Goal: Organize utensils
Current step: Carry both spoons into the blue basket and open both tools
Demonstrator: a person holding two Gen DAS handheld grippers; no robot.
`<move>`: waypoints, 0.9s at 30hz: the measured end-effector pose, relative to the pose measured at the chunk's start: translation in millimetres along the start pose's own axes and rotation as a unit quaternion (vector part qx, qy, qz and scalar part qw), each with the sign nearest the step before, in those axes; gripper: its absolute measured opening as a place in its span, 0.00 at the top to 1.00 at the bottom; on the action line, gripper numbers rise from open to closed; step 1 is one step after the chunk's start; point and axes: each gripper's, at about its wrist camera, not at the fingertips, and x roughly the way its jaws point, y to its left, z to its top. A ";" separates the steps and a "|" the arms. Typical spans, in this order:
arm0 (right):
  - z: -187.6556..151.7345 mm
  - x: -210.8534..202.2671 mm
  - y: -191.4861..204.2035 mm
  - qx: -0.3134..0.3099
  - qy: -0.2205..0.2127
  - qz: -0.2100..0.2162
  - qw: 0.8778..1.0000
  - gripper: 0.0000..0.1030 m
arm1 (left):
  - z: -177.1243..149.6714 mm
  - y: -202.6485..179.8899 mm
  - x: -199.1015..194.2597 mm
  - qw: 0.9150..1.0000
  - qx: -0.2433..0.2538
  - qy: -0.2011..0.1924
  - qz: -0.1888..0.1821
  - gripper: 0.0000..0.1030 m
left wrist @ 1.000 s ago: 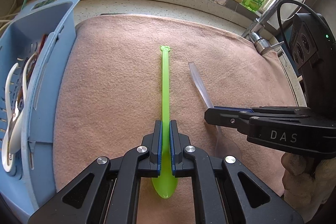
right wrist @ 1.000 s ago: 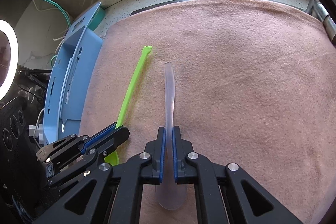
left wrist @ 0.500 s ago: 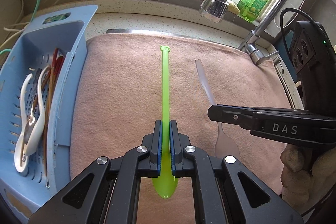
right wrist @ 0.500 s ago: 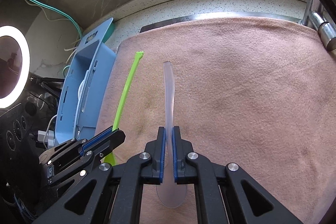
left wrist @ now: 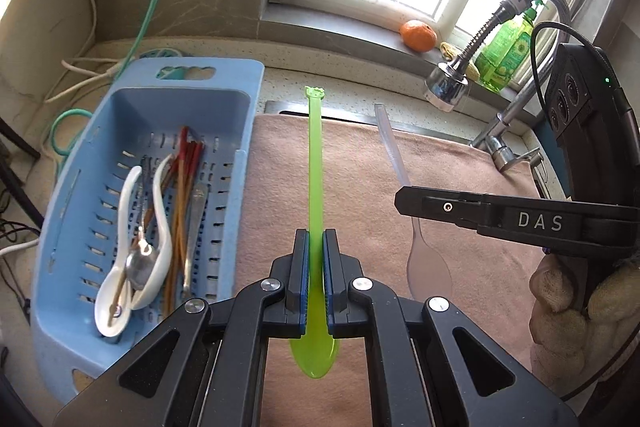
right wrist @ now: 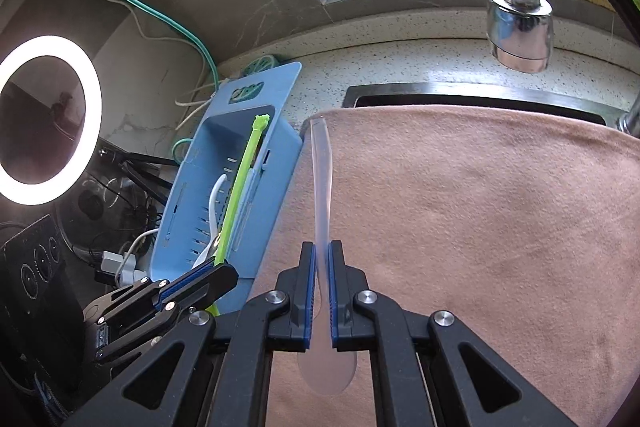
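My left gripper (left wrist: 315, 247) is shut on a long green plastic spoon (left wrist: 315, 163), held up off the pink towel (left wrist: 272, 195), bowl toward me and handle pointing away. My right gripper (right wrist: 322, 263) is shut on a clear plastic spoon (right wrist: 322, 171), lifted the same way. In the left wrist view the right gripper (left wrist: 404, 197) sits to the right with the clear spoon (left wrist: 394, 151) in it. In the right wrist view the left gripper (right wrist: 224, 277) is at lower left with the green spoon (right wrist: 240, 187) in front of the blue basket (right wrist: 280, 131).
The blue slotted basket (left wrist: 248, 131) left of the towel holds white spoons (left wrist: 160, 227), chopsticks (left wrist: 182, 195) and metal cutlery. A faucet head (right wrist: 520, 23) hangs over the towel's far edge. An orange (left wrist: 418, 35) and a green bottle (left wrist: 504, 55) stand on the sill. A ring light (right wrist: 48, 119) glows at far left.
Both grippers have risen from the towel, each lifting its spoon clear of it. The views now take in the basket's inside, the window and the faucet.
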 end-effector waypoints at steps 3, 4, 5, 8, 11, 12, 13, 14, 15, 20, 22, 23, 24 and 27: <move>6.2 7.6 17.3 -0.015 0.000 0.006 1.000 0.95 | 0.4 16.2 -7.2 1.000 -0.008 -0.005 0.019 0.95; 7.6 9.8 23.1 -0.022 0.000 0.008 1.000 0.95 | 0.6 19.9 -8.4 1.000 -0.010 -0.006 0.023 0.95; 8.9 12.3 29.3 -0.028 0.000 0.009 1.000 0.95 | 0.3 24.6 -10.0 0.999 -0.011 -0.008 0.030 0.95; 11.4 20.0 45.7 -0.043 0.003 0.015 0.999 0.95 | -2.0 38.9 -14.7 0.999 -0.020 -0.010 0.044 0.95; 15.9 28.2 59.5 -0.054 0.008 0.020 0.998 0.95 | -3.3 51.2 -17.9 0.998 -0.025 -0.014 0.057 0.95; 16.7 31.0 63.6 -0.059 0.009 0.021 0.998 0.95 | -3.9 55.5 -19.5 0.998 -0.026 -0.015 0.061 0.95; 17.6 33.6 68.3 -0.063 0.010 0.021 0.998 0.95 | -3.7 58.1 -19.1 0.997 -0.027 -0.015 0.064 0.95; 18.6 36.6 72.9 -0.067 0.011 0.022 0.997 0.95 | -4.1 61.9 -19.7 0.997 -0.029 -0.016 0.066 0.95; 19.1 39.7 77.2 -0.071 0.013 0.022 0.997 0.95 | -4.3 65.5 -20.0 0.997 -0.032 -0.016 0.068 0.95; 23.2 52.6 93.2 -0.085 0.022 0.022 0.996 0.95 | -4.9 83.3 -20.0 0.996 -0.049 -0.018 0.074 0.95; 26.2 60.2 102.0 -0.092 0.025 0.020 0.995 0.95 | -3.8 88.6 -18.4 0.995 -0.054 -0.017 0.076 0.95; 26.2 60.2 102.0 -0.092 0.025 0.020 0.995 0.95 | -3.8 90.4 -17.9 0.995 -0.056 -0.017 0.077 0.95; 27.5 62.5 104.0 -0.093 0.027 0.020 0.995 0.95 | -4.0 92.5 -17.2 0.995 -0.059 -0.017 0.078 0.95; 30.5 69.2 110.5 -0.099 0.030 0.019 0.994 0.95 | -3.7 96.5 -14.6 0.994 -0.065 -0.016 0.081 0.95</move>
